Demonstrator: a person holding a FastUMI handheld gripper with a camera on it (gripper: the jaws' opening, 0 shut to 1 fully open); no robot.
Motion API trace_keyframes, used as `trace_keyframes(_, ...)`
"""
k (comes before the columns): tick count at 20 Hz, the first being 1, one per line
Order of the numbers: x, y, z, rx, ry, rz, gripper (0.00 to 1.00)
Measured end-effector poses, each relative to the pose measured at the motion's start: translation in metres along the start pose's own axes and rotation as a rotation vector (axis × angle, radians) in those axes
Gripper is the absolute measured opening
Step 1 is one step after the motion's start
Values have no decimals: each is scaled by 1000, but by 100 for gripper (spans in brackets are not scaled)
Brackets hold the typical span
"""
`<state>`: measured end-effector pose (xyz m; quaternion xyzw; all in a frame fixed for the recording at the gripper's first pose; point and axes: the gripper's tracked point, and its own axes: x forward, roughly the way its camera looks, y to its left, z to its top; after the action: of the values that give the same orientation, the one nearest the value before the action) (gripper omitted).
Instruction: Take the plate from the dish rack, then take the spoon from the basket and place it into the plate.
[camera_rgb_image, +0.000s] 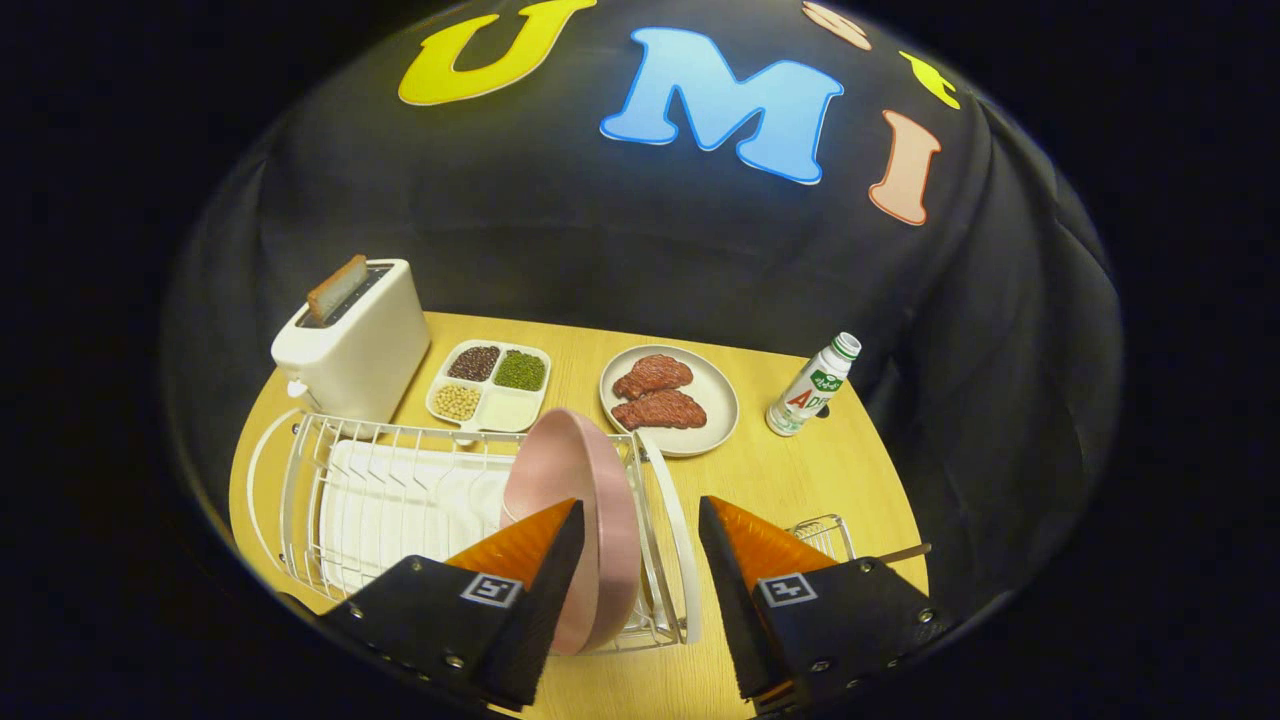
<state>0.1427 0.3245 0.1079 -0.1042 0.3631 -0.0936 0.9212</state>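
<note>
The gripper (640, 525) has its fingers spread apart over the right end of the white dish rack (330, 480), with the pink plate (590, 500) standing on edge in the rack partly between them, close against the left finger, and I cannot tell whether that finger touches it. Just behind the right finger sits a small wire basket (825, 535) with a spoon handle (905, 551) poking out; further off on the wooden table (840, 470) are a toaster (350, 345), a divided tray of beans (490, 385), a plate of meat (668, 398) and a small bottle (812, 385)
</note>
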Motion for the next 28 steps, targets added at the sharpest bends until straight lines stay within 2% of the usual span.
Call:
trace_keyframes(2,3,1,-6,-20,28,-30,44)
trace_keyframes(3,4,2,-8,-39,40,-45,38)
trace_keyframes(4,2,4,-8,-62,52,-62,24)
trace_keyframes(5,7,8,-13,-91,67,-64,15)
trace_keyframes(6,5,9,-7,-86,70,-78,16)
trace_keyframes(7,7,12,-9,-96,62,-80,10)
trace_keyframes(12,-1,20,0,-169,76,-128,10)
trace_keyframes(19,-17,27,34,-300,20,-254,10)
trace_keyframes(23,-18,19,39,-267,13,-266,9)
trace_keyframes(28,-31,5,49,-186,-9,-223,10)
